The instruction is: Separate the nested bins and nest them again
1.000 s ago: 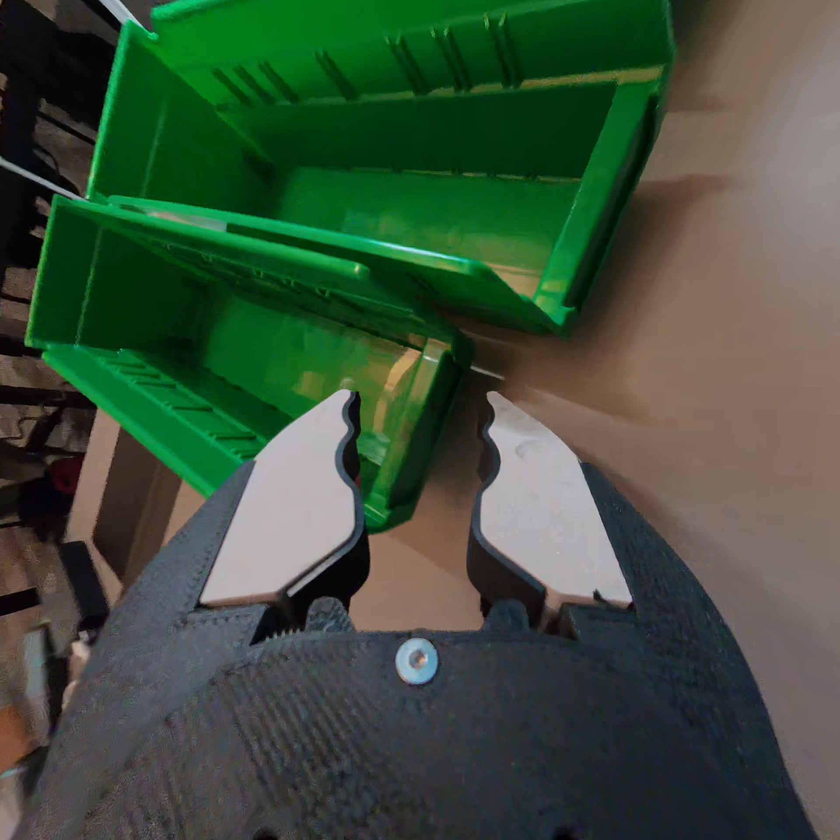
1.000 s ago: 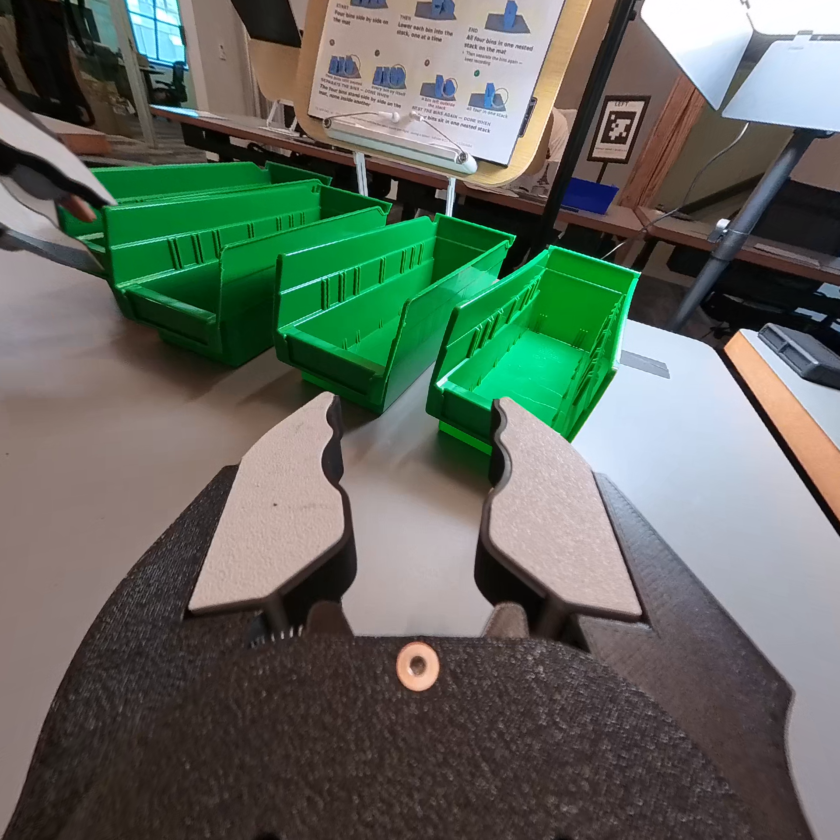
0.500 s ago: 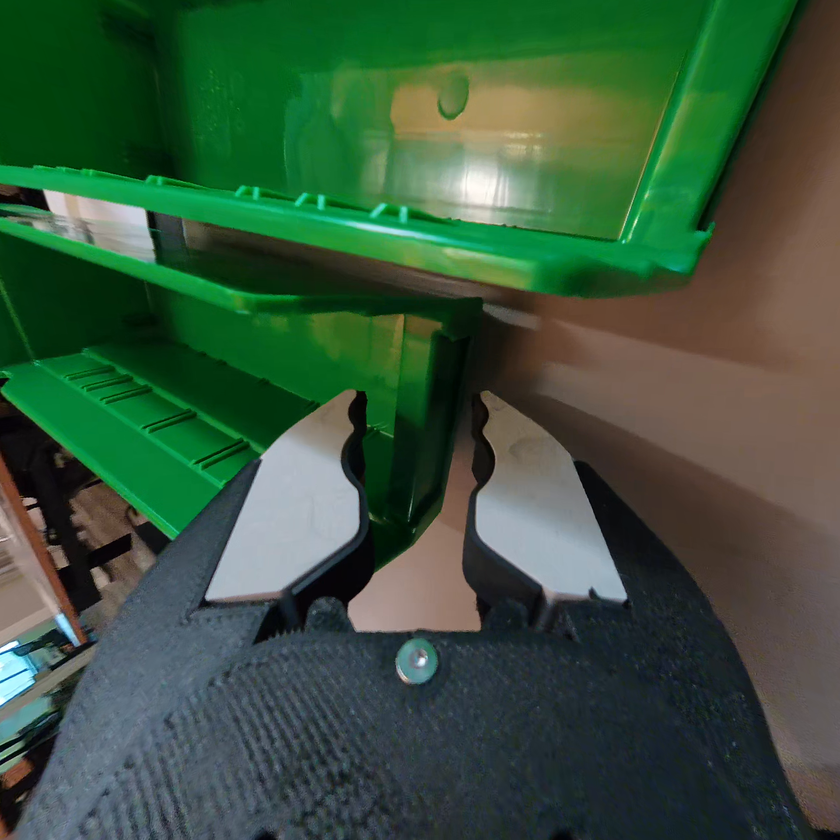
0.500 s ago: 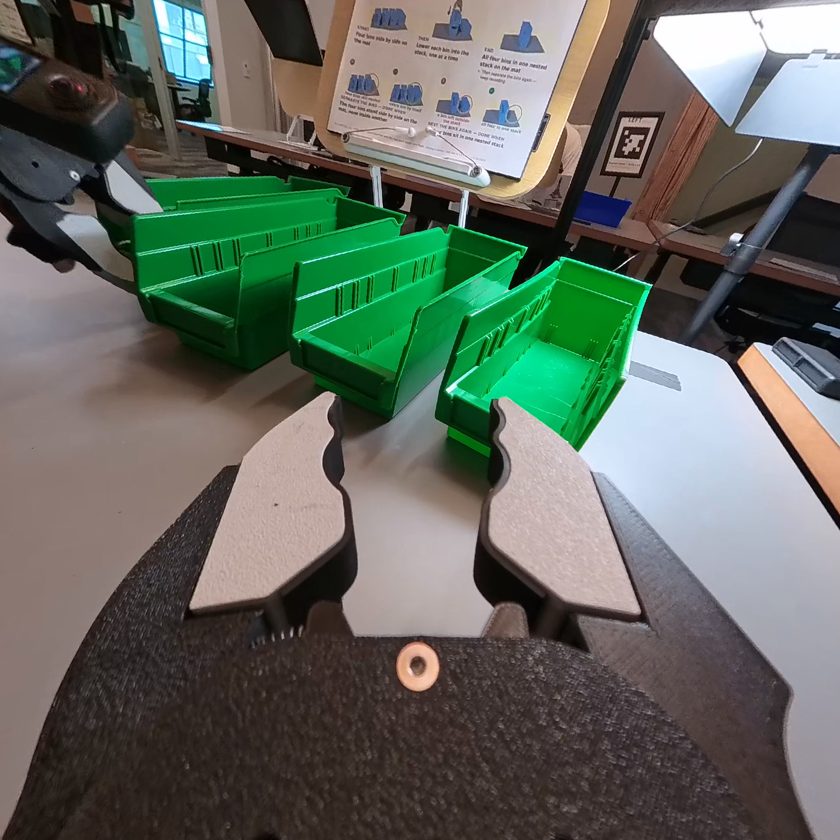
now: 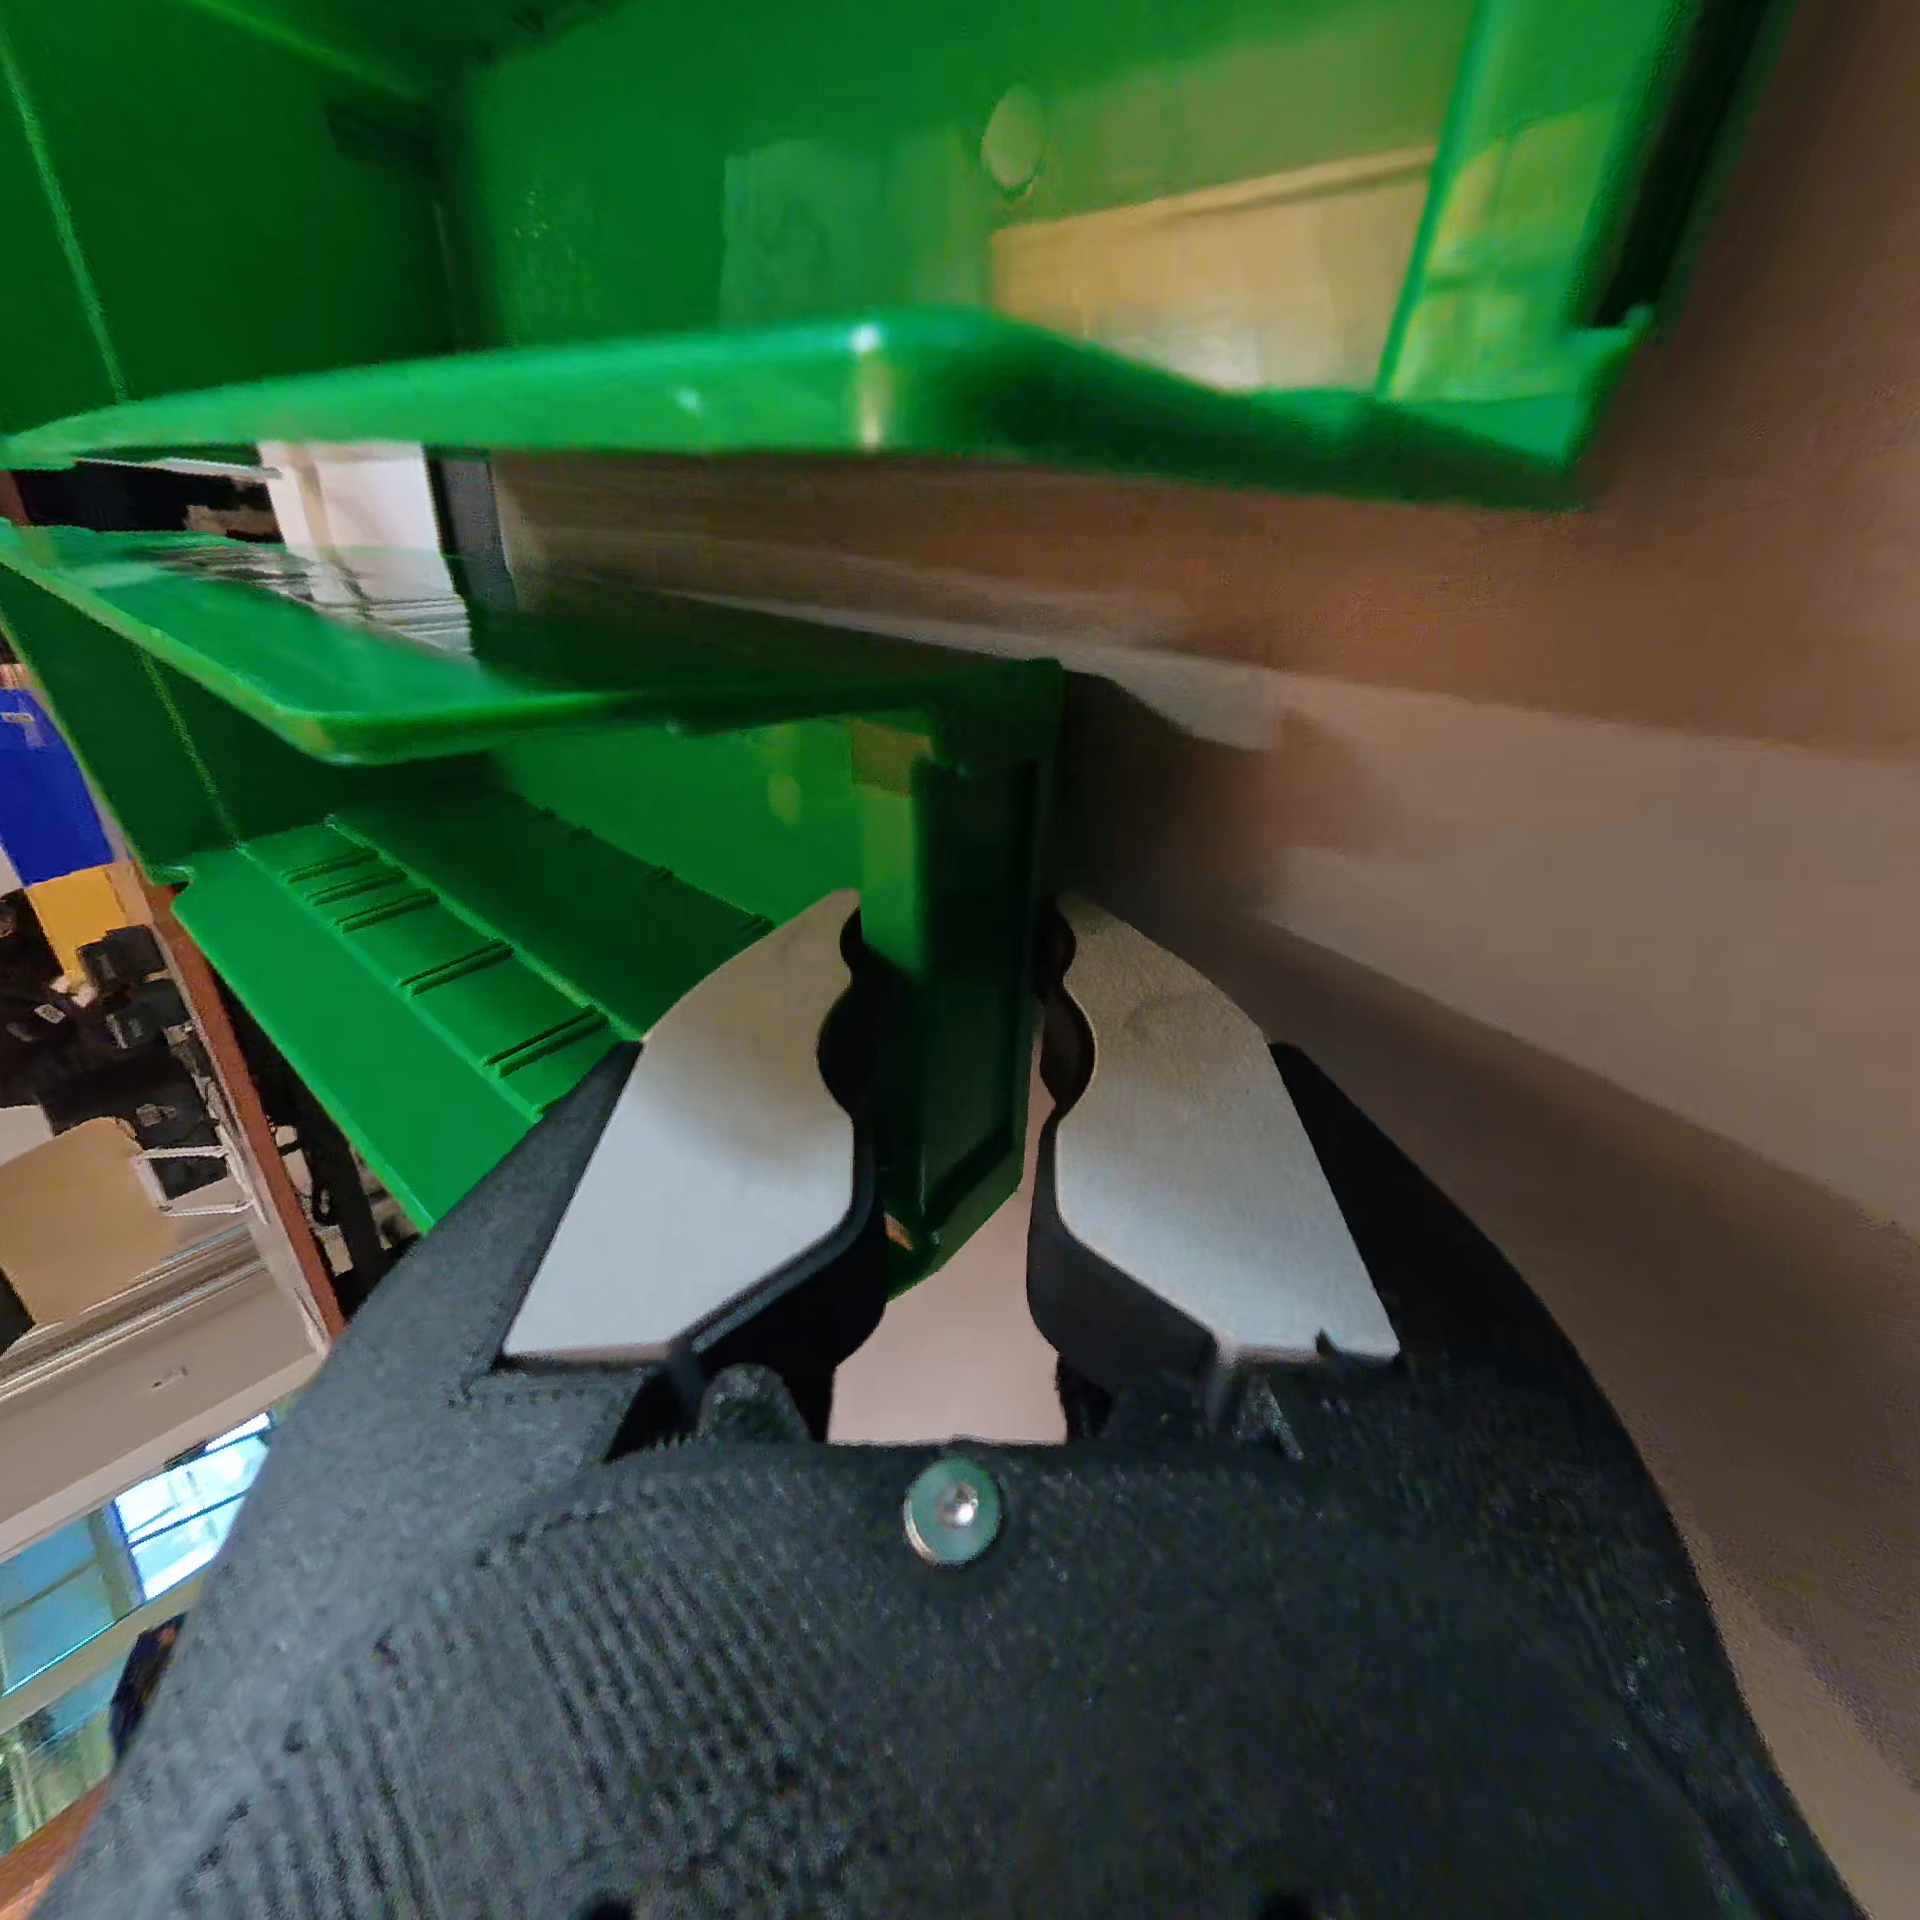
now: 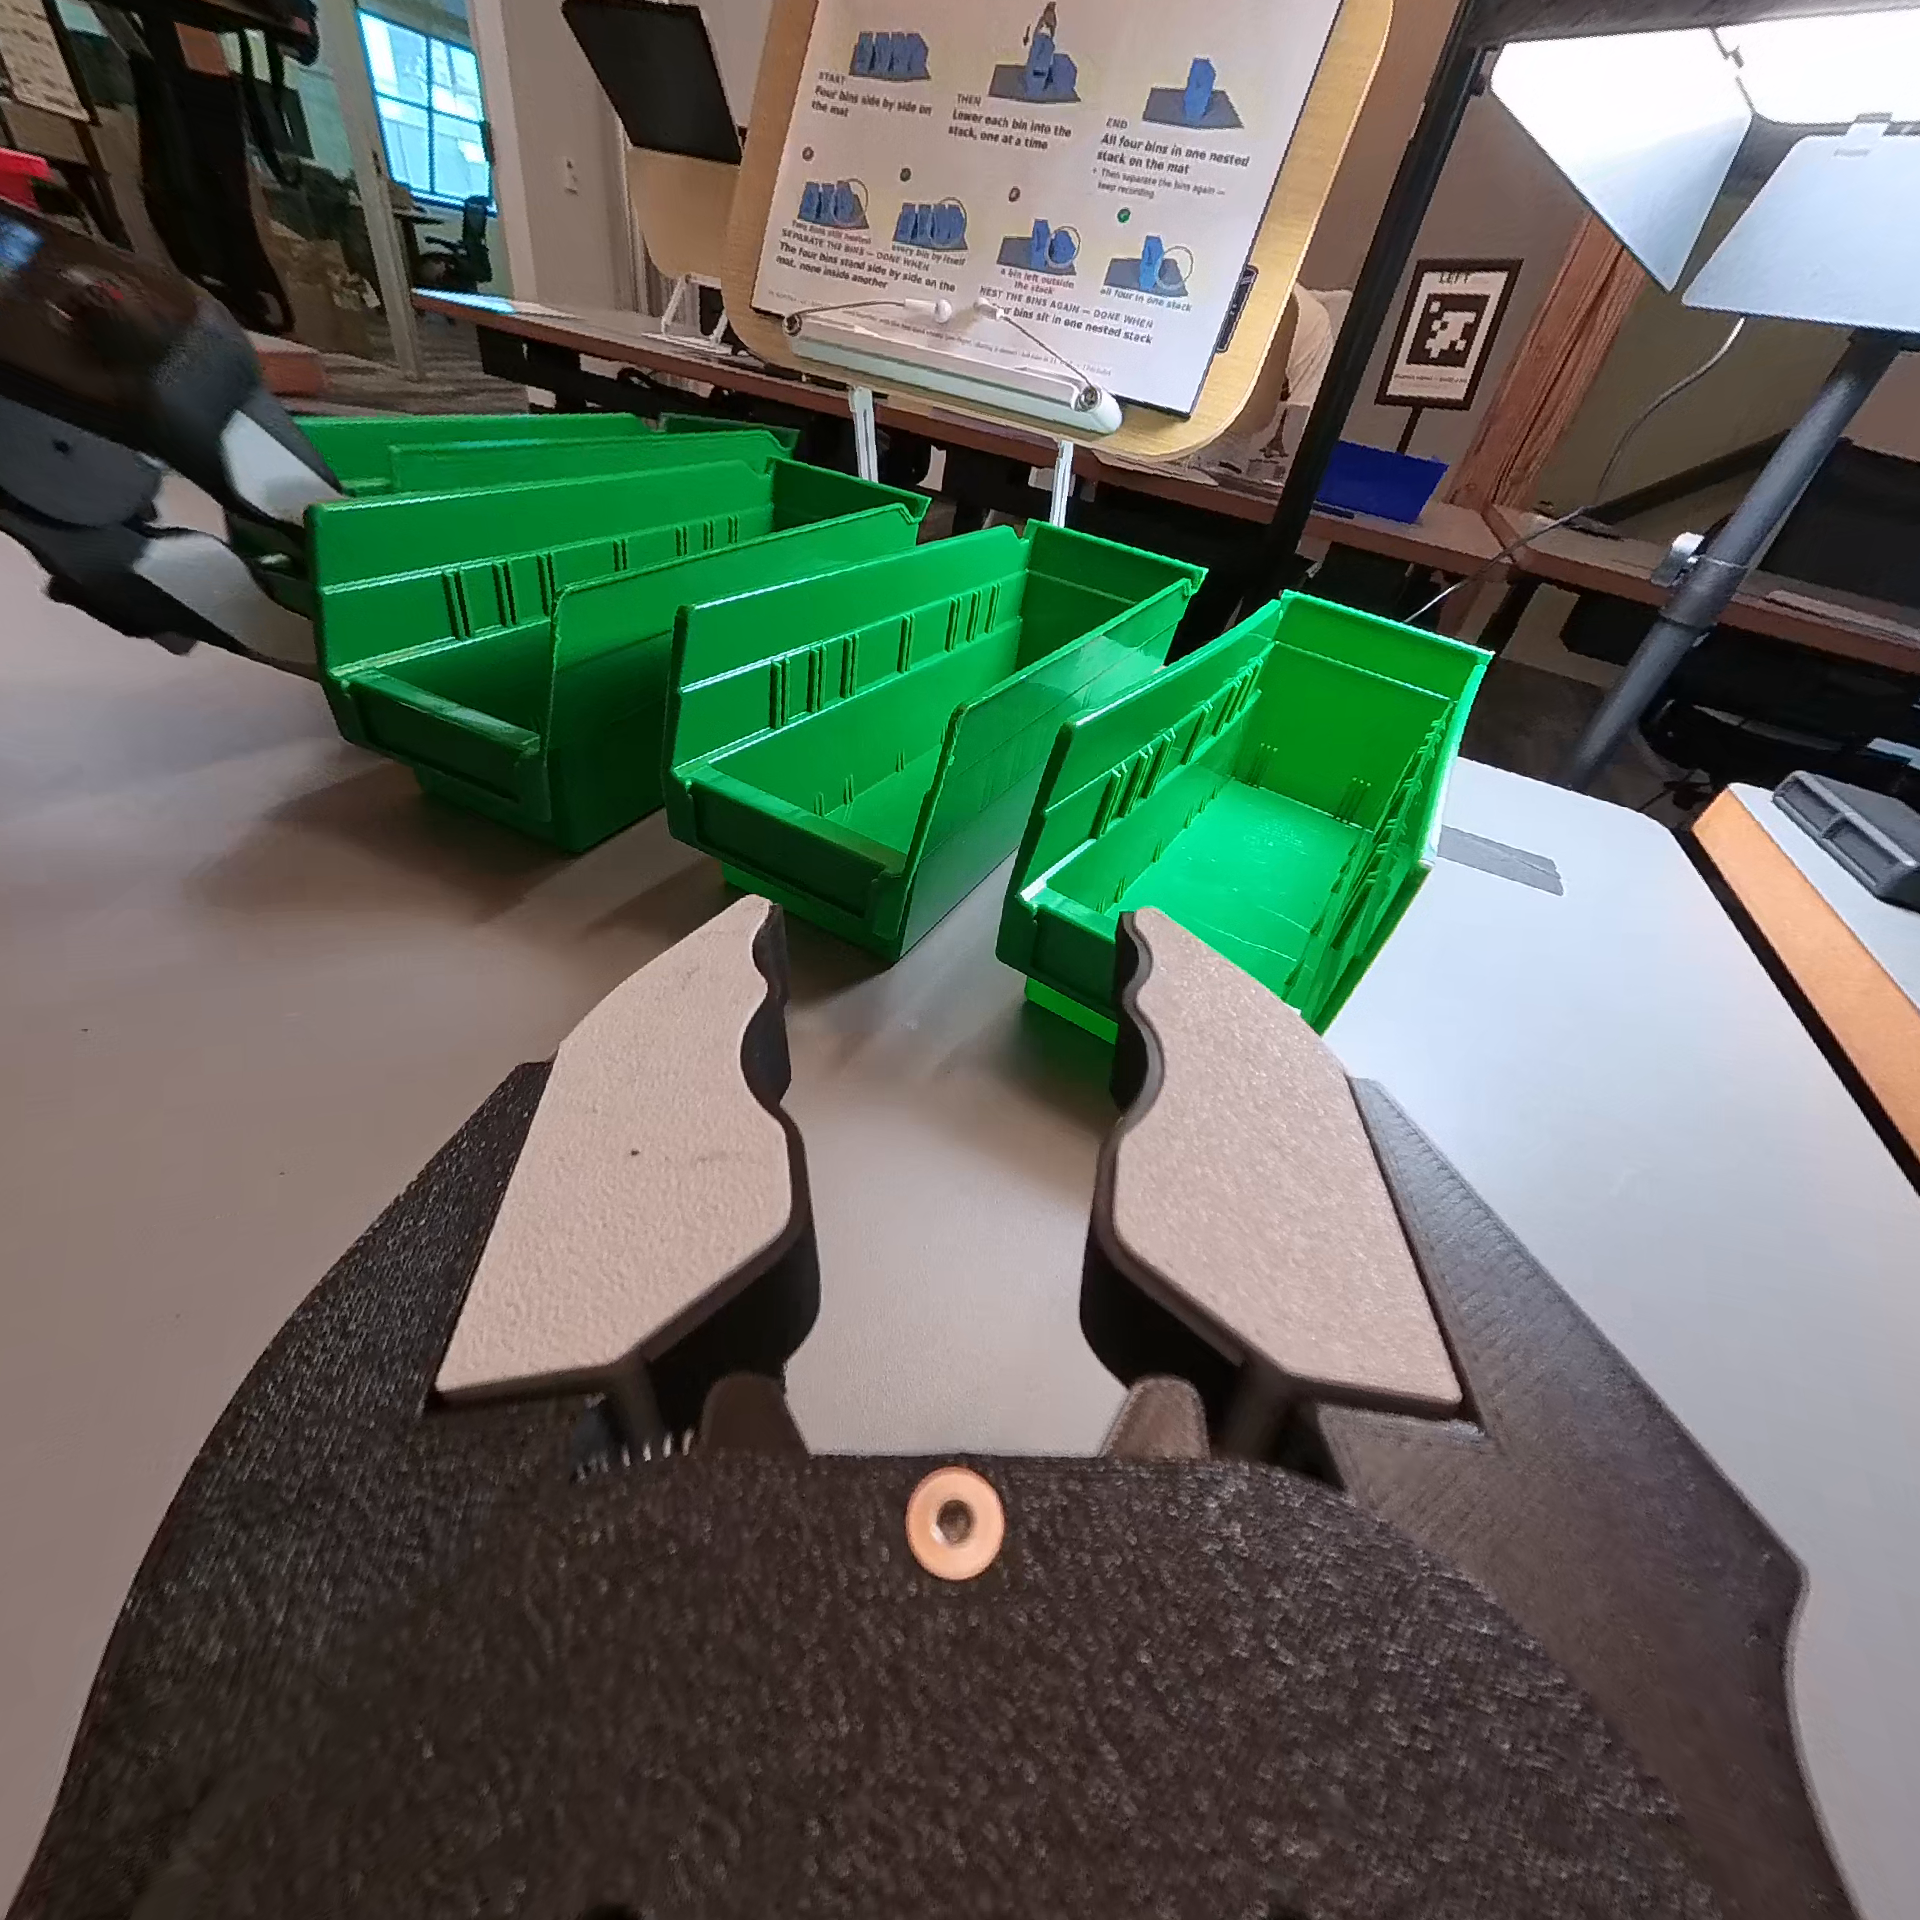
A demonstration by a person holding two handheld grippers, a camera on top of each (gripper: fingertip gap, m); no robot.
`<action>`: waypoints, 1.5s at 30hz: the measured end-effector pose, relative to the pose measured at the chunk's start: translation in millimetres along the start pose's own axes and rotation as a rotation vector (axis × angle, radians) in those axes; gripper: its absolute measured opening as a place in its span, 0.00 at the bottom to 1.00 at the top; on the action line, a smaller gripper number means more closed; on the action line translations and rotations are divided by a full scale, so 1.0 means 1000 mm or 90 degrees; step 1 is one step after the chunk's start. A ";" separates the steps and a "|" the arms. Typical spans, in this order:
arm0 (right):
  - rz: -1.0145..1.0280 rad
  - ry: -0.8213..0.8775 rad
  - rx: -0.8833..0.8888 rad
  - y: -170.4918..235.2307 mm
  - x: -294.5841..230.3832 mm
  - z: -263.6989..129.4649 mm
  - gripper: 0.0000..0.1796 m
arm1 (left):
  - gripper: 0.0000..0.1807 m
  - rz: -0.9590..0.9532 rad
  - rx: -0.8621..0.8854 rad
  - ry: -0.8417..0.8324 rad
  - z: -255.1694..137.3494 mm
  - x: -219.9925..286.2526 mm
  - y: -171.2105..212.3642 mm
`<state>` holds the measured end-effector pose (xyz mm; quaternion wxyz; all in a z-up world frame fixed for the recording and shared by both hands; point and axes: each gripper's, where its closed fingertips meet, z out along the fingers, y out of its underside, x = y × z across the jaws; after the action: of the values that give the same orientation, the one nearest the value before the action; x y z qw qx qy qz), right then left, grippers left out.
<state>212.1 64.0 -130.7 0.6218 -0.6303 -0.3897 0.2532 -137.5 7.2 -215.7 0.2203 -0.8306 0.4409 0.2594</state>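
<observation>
A: We see the left tongs [image 5: 951, 1049] nearly closed around the front lip of the leftmost long green plastic bin [image 5: 940, 987], which runs lengthwise straight ahead of them.

B: Our right tongs [image 6: 951, 997] gape empty above the grey bench [image 6: 260, 987], well right of that bin.

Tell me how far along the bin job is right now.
Separation looks done: four green bins stand side by side on the table, none nested. In hand: the left gripper is shut on the front lip of the leftmost bin, apparently starting the re-nest. The right gripper is open and empty near the rightmost bin. Left: nesting all four.
</observation>
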 end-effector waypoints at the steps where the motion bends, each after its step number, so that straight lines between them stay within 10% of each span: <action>1: 0.000 0.000 0.001 0.000 0.000 0.000 0.33 | 0.16 -0.007 0.010 0.003 -0.005 0.001 0.000; 20: -0.005 -0.004 0.000 0.000 -0.001 0.000 0.34 | 0.17 -0.017 0.104 -0.041 -0.140 -0.032 -0.091; 45: 0.002 -0.005 0.013 -0.004 0.000 -0.004 0.35 | 0.17 0.058 -0.015 -0.028 -0.056 0.013 -0.114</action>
<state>214.2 61.2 -126.7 0.6266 -0.6235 -0.3883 0.2605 -21.6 24.7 -165.3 0.2077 -0.8066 0.4699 0.2923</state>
